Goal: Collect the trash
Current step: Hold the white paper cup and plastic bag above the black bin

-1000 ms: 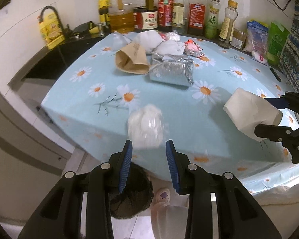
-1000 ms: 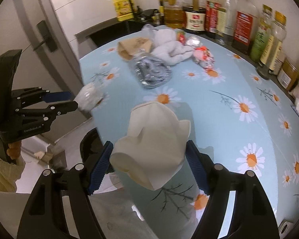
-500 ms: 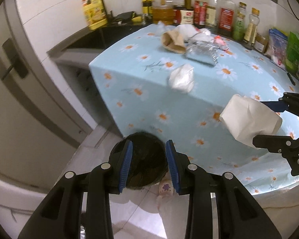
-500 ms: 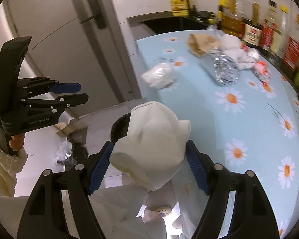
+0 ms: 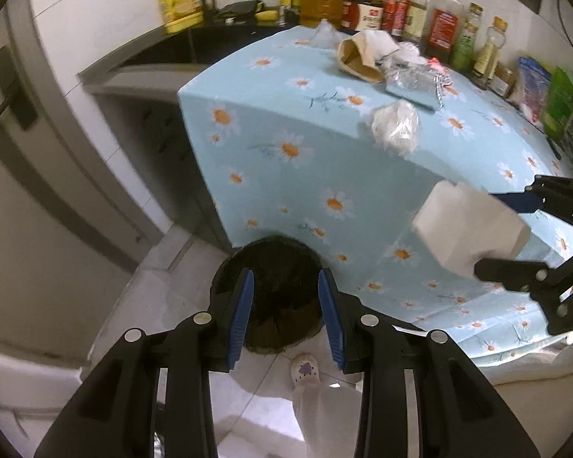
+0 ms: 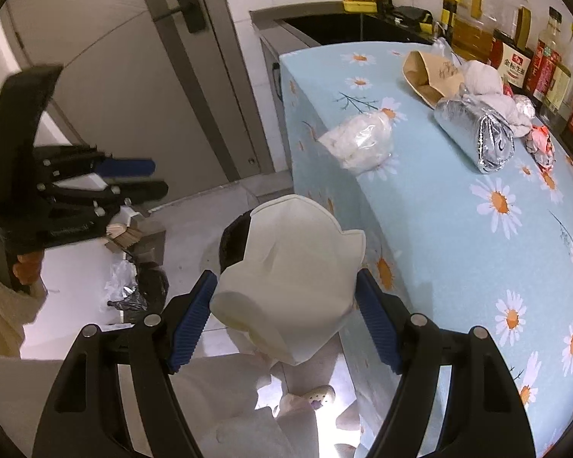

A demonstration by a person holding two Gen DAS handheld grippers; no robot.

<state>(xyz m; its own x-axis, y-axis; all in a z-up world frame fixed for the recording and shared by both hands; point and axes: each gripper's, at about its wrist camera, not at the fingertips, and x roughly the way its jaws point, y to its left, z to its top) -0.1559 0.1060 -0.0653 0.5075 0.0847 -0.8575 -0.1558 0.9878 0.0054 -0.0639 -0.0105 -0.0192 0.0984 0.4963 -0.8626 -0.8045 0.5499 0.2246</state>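
- Left wrist view: the left tool (image 5: 286,316) has its jaws close together with nothing between the pads, just a narrow gap. It hangs right over the dark bin (image 5: 271,297) on the floor, next to the counter (image 5: 286,175) with the daisy cloth. Off to the right, the right tool (image 5: 515,236) is pinching a crumpled white paper cup (image 5: 466,225), out past the counter edge but not over the bin yet.
- Still on the counter: a wad of clear plastic (image 5: 397,129) near the front edge, and further back a brown paper bag (image 5: 357,61), a foil bag (image 5: 412,80) and some white tissues (image 5: 382,44). So most of the trash looks still uncollected.
- Right wrist view: the white paper cup (image 6: 286,278) sits squeezed between the blue pads (image 6: 189,320) of the right tool (image 6: 286,320), and the bin (image 6: 233,240) peeks out just behind it, so the drop looks close. The left tool (image 6: 145,179) is off to the left with its jaws nearly together.
- Clutter: a row of sauce bottles (image 6: 546,65) stands behind the trash pile, so reaching back there could knock one. A slipper (image 6: 319,395) and the person's light trousers are right beside the bin, which narrows the drop spot. There is also a crumpled black bag (image 6: 141,290) on the floor further left.
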